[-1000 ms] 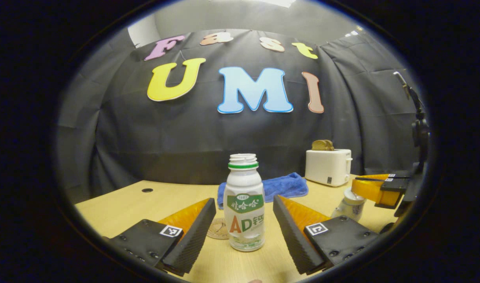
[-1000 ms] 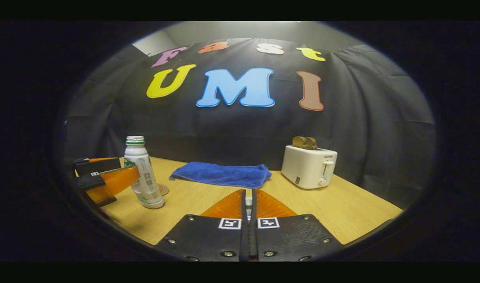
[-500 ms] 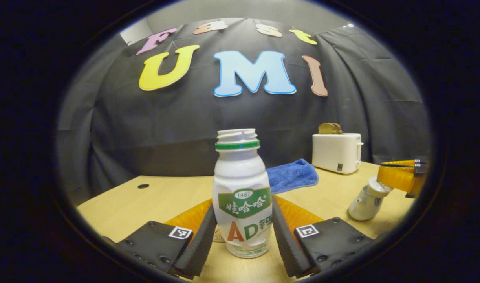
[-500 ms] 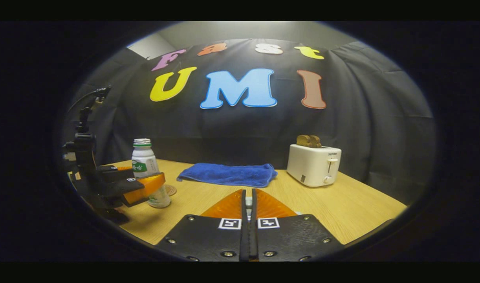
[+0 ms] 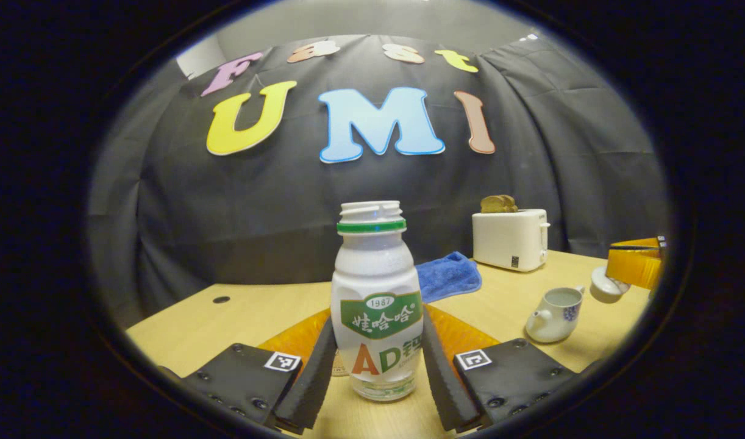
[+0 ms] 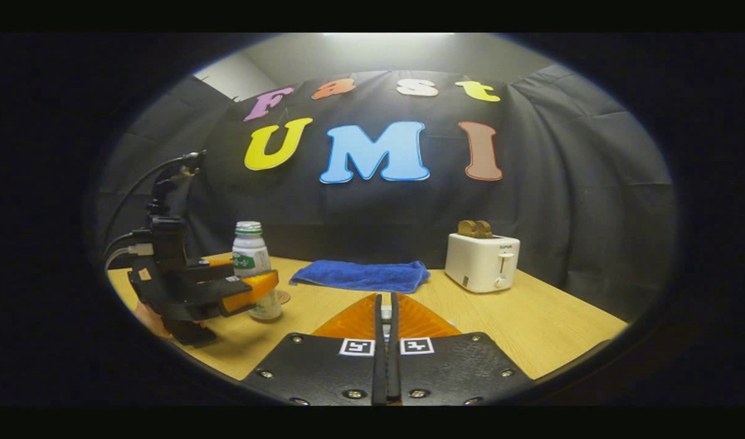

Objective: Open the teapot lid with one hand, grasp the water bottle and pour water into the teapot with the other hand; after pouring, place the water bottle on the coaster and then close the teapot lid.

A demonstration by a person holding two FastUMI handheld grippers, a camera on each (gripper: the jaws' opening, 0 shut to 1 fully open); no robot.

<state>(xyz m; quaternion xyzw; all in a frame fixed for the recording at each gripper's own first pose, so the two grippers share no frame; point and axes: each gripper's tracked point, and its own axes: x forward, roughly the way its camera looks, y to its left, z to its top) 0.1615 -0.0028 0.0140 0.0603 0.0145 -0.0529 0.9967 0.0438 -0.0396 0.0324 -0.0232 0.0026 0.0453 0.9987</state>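
Table (image 5: 226,323), light wood, carries everything. Blue towel (image 6: 360,275) lies flat toward the back wall. White toaster (image 6: 482,262) stands right of the towel, bread slices sticking out of its slots.

Left claw (image 5: 377,372): the two fingers sit one on each side of the water bottle (image 5: 377,305), pressed against its lower body. Bottle upright, uncapped, its base on the table. From the right gripper view, the same claw (image 6: 250,291) reaches in from the left and clasps the bottle low down, a hand partly visible beneath it.

Coaster (image 6: 281,297): a small round disc on the table just behind the bottle, partly hidden by it.

Teapot (image 5: 552,314): small, white, at the right of the left gripper view, mouth uncovered, spout pointing left.

Right claw (image 6: 385,317): fingers drawn together with a thin slit between them. In the left gripper view it appears at the far right edge (image 5: 634,268) with the lid (image 5: 604,286) at its tip, lifted clear, above and right of the teapot.
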